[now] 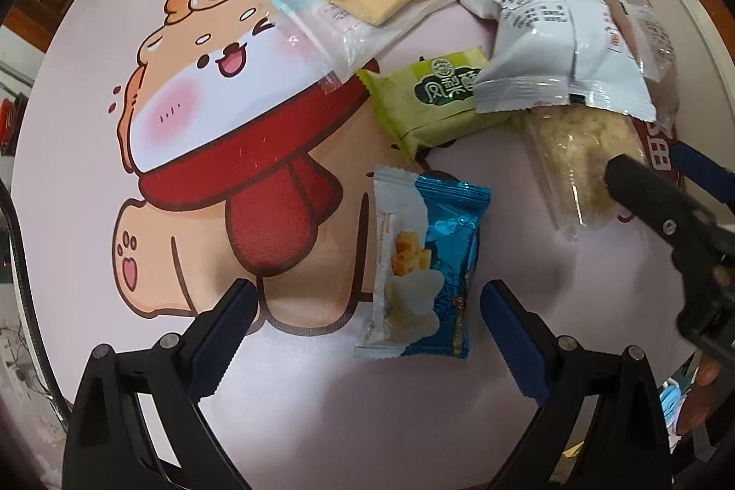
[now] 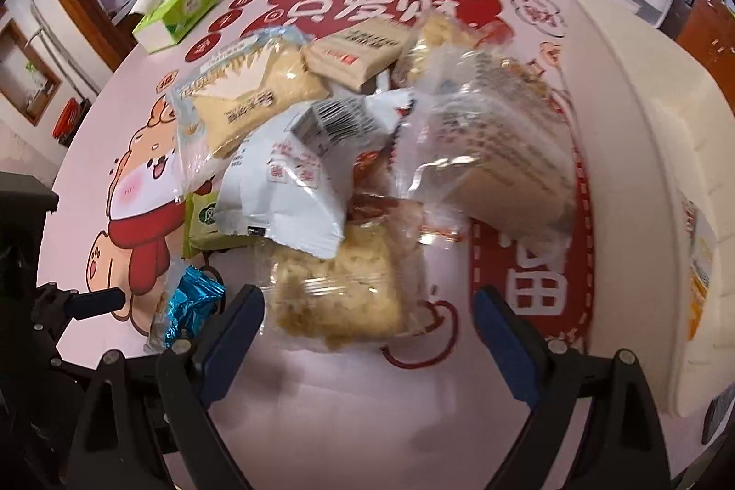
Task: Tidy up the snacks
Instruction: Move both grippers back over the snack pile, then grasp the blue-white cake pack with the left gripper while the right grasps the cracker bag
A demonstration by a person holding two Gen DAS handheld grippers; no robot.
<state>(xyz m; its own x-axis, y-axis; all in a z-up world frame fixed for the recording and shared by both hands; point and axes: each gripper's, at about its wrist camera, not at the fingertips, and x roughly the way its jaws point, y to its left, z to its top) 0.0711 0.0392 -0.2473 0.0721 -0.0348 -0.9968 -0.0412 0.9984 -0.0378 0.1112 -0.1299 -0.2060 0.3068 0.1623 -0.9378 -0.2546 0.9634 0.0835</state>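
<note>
Your left tool point(image 1: 367, 315) and right tool point(image 2: 367, 324) both stand wide apart over the table point(image 1: 298, 398), clamped on nothing, with the snack pile point(image 2: 349, 150) beside the white bin point(image 2: 643, 150), the rice-cake pack point(image 2: 340, 297) between your right fingers, untouched, the blue packet point(image 1: 427, 260) between your left.

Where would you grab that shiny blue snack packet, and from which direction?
From straight above, pinching across its narrow middle. The blue packet lies flat and alone on the tablecloth, long sides facing the open left gripper's two fingers, which already straddle it. Its crimped ends are flimsier holds.
</note>
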